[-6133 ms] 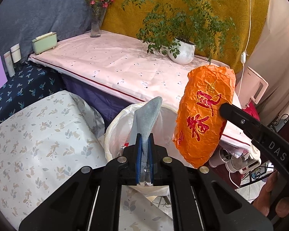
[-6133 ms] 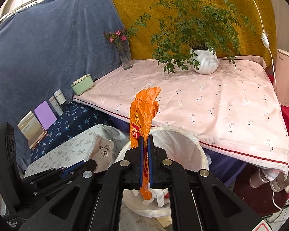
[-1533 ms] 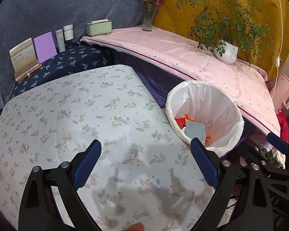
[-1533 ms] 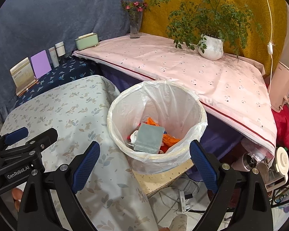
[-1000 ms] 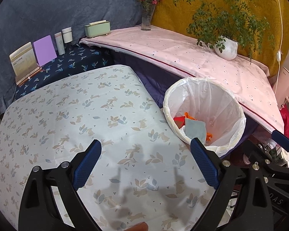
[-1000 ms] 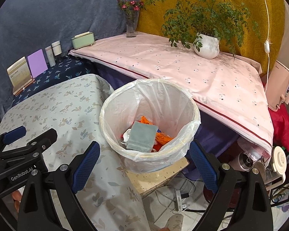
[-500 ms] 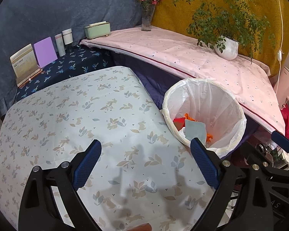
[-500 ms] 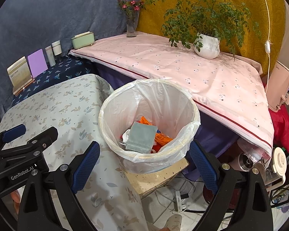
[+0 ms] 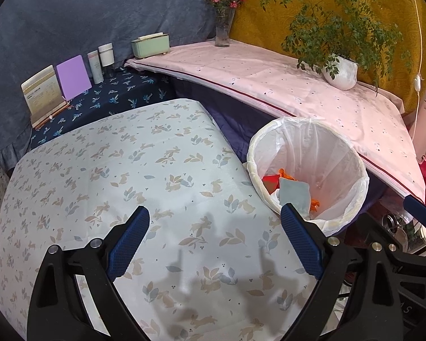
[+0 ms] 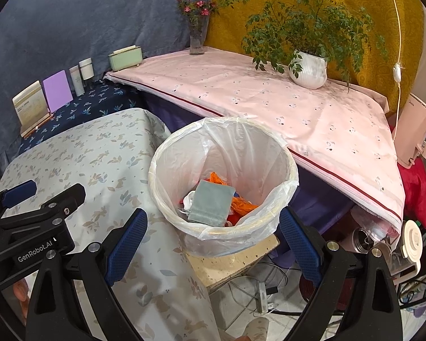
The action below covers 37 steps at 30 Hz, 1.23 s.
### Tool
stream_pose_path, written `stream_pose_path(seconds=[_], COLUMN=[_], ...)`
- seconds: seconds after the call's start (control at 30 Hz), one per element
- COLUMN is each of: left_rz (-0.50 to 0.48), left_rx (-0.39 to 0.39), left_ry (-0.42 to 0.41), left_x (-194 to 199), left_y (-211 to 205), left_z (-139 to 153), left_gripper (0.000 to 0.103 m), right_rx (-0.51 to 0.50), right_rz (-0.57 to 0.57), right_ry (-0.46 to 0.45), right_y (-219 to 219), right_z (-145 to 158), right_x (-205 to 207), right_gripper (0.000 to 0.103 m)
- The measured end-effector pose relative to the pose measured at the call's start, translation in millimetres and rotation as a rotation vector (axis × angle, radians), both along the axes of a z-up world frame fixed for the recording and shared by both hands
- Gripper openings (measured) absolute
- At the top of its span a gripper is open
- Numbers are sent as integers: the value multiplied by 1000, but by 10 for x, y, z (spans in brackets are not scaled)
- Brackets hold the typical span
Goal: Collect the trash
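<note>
A round bin with a white plastic liner (image 10: 281, 153) stands beside the leaf-print table (image 10: 105, 153). Inside it lie a grey-green pouch (image 10: 213, 203) and crumpled orange wrapper pieces (image 10: 242, 203). The bin also shows in the left wrist view (image 9: 352, 153), with the pouch (image 9: 294, 194) in it. My left gripper (image 9: 214, 241) is open and empty above the table (image 9: 127, 176), left of the bin. My right gripper (image 10: 213, 240) is open and empty just in front of the bin. The left gripper also shows in the right wrist view (image 10: 42, 196).
A pink-covered table (image 10: 269, 96) runs behind the bin with a potted plant (image 10: 308, 71), a flower vase (image 10: 197, 39) and a green box (image 10: 125, 54). A dark blue shelf (image 9: 108, 99) holds cards and bottles. Cables and a flask (image 10: 363, 237) lie on the floor at right.
Since 6 s ago both grippers have let go of the pouch and the orange wrapper, which now lie in the bin. Over the last second both grippers barely shift.
</note>
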<state>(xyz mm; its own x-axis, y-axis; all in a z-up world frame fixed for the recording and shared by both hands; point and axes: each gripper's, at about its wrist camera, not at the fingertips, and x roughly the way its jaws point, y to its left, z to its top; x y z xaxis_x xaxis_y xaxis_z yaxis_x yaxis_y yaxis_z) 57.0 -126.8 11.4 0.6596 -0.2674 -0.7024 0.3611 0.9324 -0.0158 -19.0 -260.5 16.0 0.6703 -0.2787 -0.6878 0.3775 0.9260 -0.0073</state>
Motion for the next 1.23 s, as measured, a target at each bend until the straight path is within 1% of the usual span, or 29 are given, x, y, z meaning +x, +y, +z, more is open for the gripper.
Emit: stream_pose_path(seconds=[0.33, 1.03, 1.23], left_rz=[23, 17, 13], left_rx=[-5, 13, -2], left_ry=[14, 16, 14], left_x=[6, -7, 0], left_y=[35, 30, 52], left_z=[-1, -6, 10], left_gripper=[89, 89, 89], right_rx=[-6, -5, -4], right_rz=[6, 10, 10], right_ry=[3, -1, -2], right_y=[17, 33, 35], right_z=[-9, -5, -6], right_x=[-12, -16, -19], right_gripper=[90, 90, 90])
